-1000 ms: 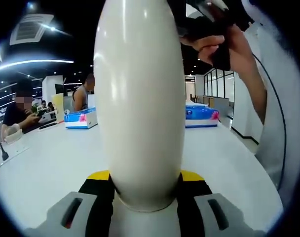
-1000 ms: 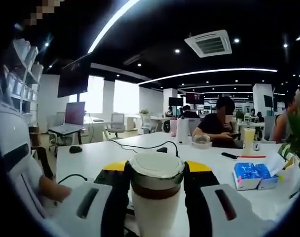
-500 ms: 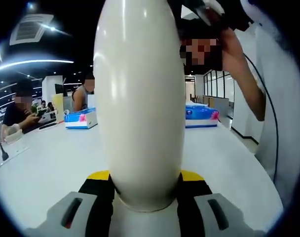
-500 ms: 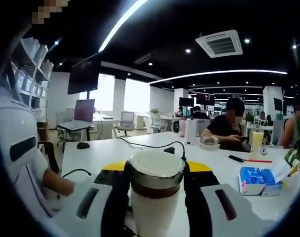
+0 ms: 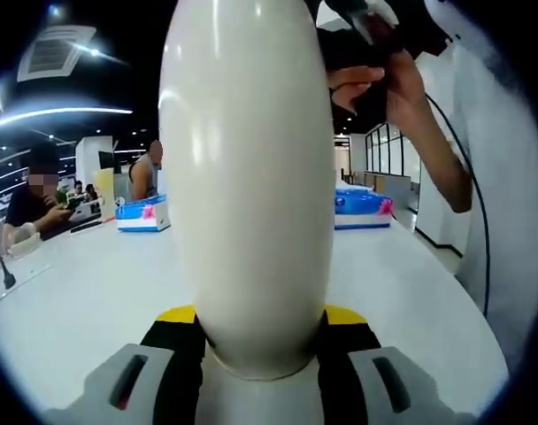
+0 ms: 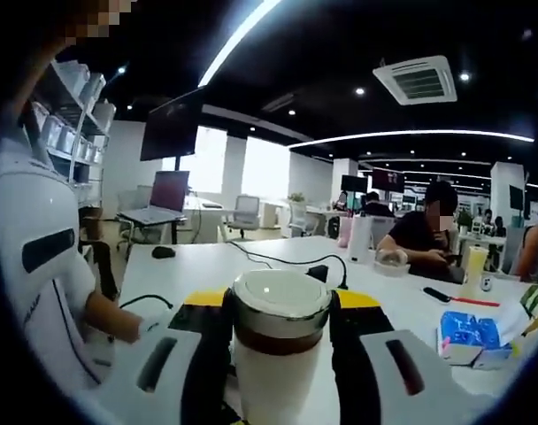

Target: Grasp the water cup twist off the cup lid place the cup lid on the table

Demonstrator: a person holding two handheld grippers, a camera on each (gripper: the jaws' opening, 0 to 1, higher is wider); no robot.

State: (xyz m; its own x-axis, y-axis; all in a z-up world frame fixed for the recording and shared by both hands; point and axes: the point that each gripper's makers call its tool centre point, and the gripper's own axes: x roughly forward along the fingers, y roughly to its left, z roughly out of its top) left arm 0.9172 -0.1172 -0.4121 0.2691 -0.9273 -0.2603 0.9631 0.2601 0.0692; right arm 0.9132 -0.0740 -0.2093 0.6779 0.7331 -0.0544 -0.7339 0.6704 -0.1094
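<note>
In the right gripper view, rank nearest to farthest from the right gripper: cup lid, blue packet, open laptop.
1. cup lid, between the right gripper jaws.
2. blue packet, on the table to the right.
3. open laptop, far back on the left.

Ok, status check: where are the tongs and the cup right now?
Left tongs clamp water cup body. Right tongs clamp cup lid. Lid on cup, not yet on table. Nothing blocking.

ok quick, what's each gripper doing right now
Left gripper: shut on the white water cup, fingers at its base.
Right gripper: shut on the cup lid, fingers on either side of it.
</note>
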